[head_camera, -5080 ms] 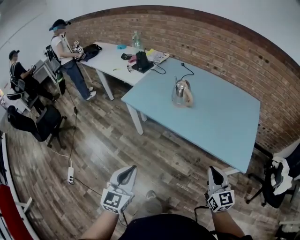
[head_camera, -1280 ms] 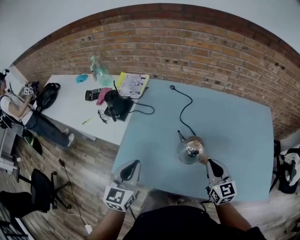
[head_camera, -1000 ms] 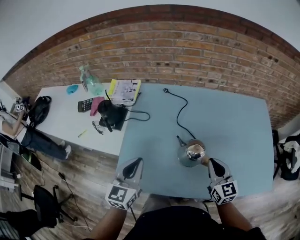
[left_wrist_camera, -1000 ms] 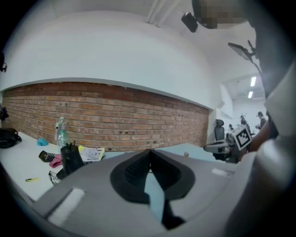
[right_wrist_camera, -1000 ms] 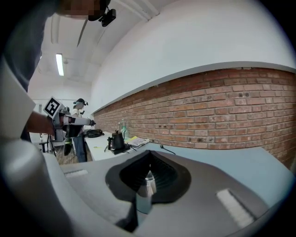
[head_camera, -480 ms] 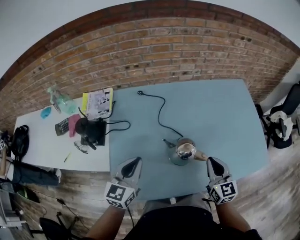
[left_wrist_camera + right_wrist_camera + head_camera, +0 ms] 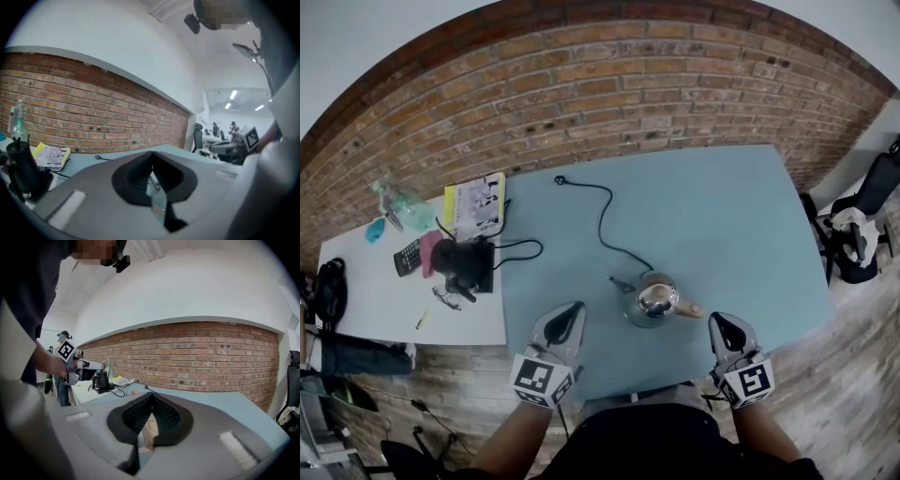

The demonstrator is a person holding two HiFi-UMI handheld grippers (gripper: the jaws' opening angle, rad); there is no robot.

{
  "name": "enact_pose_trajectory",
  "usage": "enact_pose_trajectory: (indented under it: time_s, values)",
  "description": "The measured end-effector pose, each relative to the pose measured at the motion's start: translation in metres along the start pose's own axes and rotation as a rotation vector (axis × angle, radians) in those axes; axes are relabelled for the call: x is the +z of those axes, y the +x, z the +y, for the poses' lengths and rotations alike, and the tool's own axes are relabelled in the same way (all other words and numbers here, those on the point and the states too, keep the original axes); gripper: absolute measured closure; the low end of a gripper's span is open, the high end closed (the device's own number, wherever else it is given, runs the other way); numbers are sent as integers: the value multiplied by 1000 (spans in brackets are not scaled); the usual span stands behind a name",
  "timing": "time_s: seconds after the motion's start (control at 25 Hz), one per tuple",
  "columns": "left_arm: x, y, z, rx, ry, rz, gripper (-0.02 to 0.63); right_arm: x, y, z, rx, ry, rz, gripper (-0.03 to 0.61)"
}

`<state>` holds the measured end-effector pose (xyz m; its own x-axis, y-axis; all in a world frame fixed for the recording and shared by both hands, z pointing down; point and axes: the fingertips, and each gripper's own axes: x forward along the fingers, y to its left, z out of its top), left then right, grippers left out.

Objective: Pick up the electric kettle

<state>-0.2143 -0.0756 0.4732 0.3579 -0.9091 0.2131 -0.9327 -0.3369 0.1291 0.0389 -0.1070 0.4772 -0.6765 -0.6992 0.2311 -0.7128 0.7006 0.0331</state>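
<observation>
A brick wall [image 7: 609,84] is curving across the back of the room. A blue table [image 7: 722,216] is standing against it on a wooden floor [image 7: 853,366]. A white table [image 7: 366,314] is sitting just beside the blue one on its left. It is carrying a booklet [image 7: 475,206], a calculator [image 7: 407,257], a clear bottle [image 7: 396,201] and a black appliance [image 7: 457,262]. A dark chair [image 7: 855,234] with something pale draped on it is standing off the blue table's right end.

The kettle [image 7: 652,301], shiny metal, is standing upright near the front edge of the blue table. Its thin spout is pointing left and its tan handle is sticking out to the right. A black cord [image 7: 605,223] is snaking from the kettle towards the wall and ending in a plug [image 7: 560,179] that is lying on the tabletop.

The left gripper [image 7: 563,323] is hovering over the table's front edge, left of the kettle and clearly apart from it. Its jaws are pressed together with nothing between them.

The right gripper [image 7: 720,328] is hanging at the same edge, just beside the end of the handle. Its jaws are likewise pressed together and gripping nothing. In the right gripper view the tan handle is showing just beyond the closed tips. Whether the tips are touching it is not clear.
</observation>
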Motion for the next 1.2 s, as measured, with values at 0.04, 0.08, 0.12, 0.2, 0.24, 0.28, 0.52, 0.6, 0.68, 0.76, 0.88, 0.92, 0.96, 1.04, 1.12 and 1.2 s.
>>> enact_pose_trajectory:
  time_s: [0.04, 0.08, 0.12, 0.2, 0.24, 0.28, 0.52, 0.6, 0.68, 0.76, 0.88, 0.92, 0.96, 1.04, 1.12, 1.2]
  values:
    - [-5, 3, 1, 7, 1, 11, 611, -4, 2, -2, 2, 7, 8, 575]
    - [-11, 6, 2, 16, -2, 26, 611, -10, 3, -5, 2, 15, 21, 575]
    - [-18, 8, 3, 25, -8, 40, 611, -13, 4, -7, 2, 22, 32, 575]
    - [-26, 12, 3, 34, -17, 58, 611, -13, 6, -8, 15, 33, 36, 575]
    - [-28, 14, 3, 36, -18, 61, 611, -11, 8, -7, 33, 32, 33, 575]
    - [-30, 17, 2, 36, -18, 62, 611, -10, 10, -5, 59, 24, 32, 575]
    - [-43, 33, -3, 12, -7, 92, 611, -23, 17, 13, 187, -11, 63, 574]
    - [-50, 38, -6, -6, 2, 117, 611, -27, 20, 13, 194, -15, 68, 522]
    - [-55, 42, -7, -11, 6, 130, 609, -29, 22, 13, 202, -22, 68, 522]
    - [-59, 45, -8, -15, 0, 141, 609, -30, 23, 13, 205, -25, 69, 521]
    - [-65, 51, -13, -48, -19, 166, 558, -34, 23, 11, 206, -20, 79, 520]
    - [-66, 53, -14, -58, -21, 171, 544, -35, 24, 10, 209, -21, 80, 518]
    - [-67, 54, -14, -62, -18, 175, 538, -36, 25, 10, 213, -21, 79, 518]
    - [-67, 58, -11, -58, -14, 177, 535, -35, 27, 10, 221, -25, 75, 511]
    - [-70, 60, -8, -50, -21, 183, 534, -34, 29, 10, 230, -37, 71, 500]
    - [-74, 63, -7, -44, -33, 193, 528, -36, 30, 11, 239, -45, 74, 487]
